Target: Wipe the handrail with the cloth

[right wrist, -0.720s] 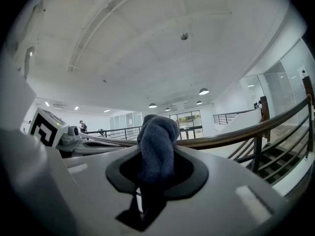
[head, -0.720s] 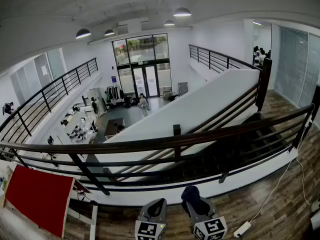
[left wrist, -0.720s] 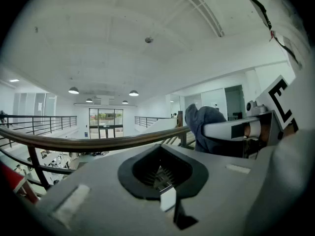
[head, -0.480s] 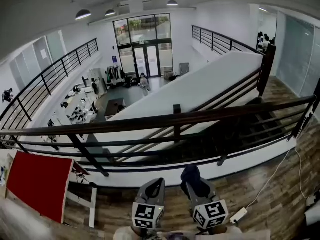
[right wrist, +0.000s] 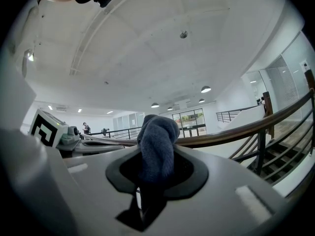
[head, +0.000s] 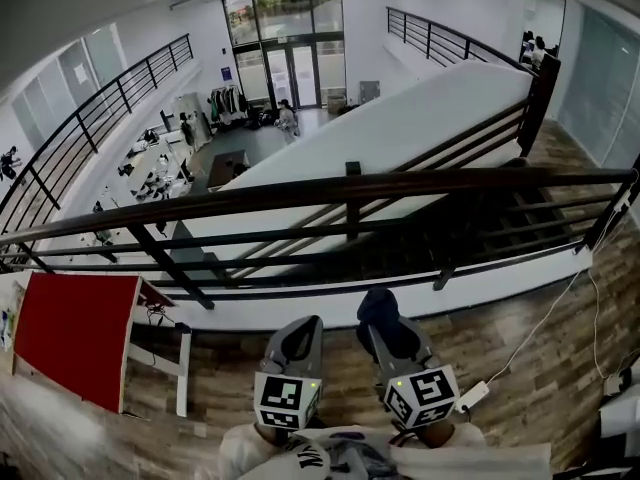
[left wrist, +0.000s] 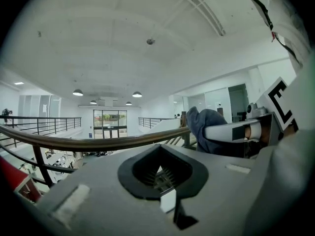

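Where the cloth sat: bunched in the right hand-held gripper's clamped jaws, short of the handrail.
Left hand-held gripper: jaws together, empty.
Risk: dragging could likely pull the cloth free, dropping it over the edge.

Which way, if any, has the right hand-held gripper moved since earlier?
No. The view tilted down; the cloth in the right hand-held gripper still overlaps the white ledge under the handrail.

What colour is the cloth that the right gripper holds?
Dark blue. The cloth shows best in the right gripper view.
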A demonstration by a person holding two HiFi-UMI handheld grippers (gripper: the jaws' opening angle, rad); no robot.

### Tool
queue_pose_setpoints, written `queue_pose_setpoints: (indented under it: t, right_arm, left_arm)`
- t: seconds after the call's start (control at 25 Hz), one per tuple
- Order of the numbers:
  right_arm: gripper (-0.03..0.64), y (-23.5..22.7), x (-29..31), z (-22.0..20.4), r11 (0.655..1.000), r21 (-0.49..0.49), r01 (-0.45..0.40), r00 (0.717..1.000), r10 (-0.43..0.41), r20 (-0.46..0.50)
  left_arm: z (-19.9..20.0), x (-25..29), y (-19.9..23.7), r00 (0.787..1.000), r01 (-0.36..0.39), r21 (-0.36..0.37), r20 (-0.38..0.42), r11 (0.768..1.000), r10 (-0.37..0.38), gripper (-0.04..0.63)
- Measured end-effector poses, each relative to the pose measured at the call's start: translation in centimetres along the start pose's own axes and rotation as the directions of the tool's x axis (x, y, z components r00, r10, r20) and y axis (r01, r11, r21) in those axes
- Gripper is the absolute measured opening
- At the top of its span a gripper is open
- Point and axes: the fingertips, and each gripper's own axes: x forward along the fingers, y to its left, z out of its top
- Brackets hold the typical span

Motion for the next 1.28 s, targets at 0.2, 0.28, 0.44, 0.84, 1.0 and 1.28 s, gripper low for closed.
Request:
queue_pose_setpoints:
  t: [0.2,0.28,0.44,0.84,1.0,1.28]
  right_arm:
    - [0.092,1.4,1.8,-0.2,1.000,-0.012,-0.016,1.000,0.016,-0.025]
    - [0.092,2.1,3.4,-0.4,1.000,-0.016,-0.022,0.999,0.022,-0.035]
    - [0.092,4.0,8.1,-1.0,0.999,-0.025,-0.036,0.998,0.035,-0.054]
    - [0.092,12.4,22.3,-0.9,0.999,-0.030,-0.024,0.995,0.021,-0.094]
    - [0.092,14.9,27.3,-1.3,0.999,-0.033,-0.035,0.992,0.031,-0.122]
    - [0.092,20.0,34.6,-2.3,0.994,-0.052,-0.095,0.983,0.085,-0.164]
  left_arm:
    - [-0.5,-0.1,2.4,1.000,-0.021,-0.025,-0.007,0.999,0.021,0.003]
    - [-0.8,0.1,3.9,1.000,-0.029,-0.030,-0.007,0.999,0.029,0.003]
    - [-1.7,0.8,8.8,0.999,-0.050,-0.040,-0.013,0.998,0.050,0.003]
    - [-2.6,1.6,26.1,0.996,-0.077,-0.054,-0.053,0.996,0.074,0.002]
    - [-3.4,2.4,32.0,0.993,-0.105,-0.069,-0.067,0.992,0.100,0.003]
    - [-4.4,1.7,41.2,0.983,-0.179,-0.098,-0.064,0.979,0.173,0.003]
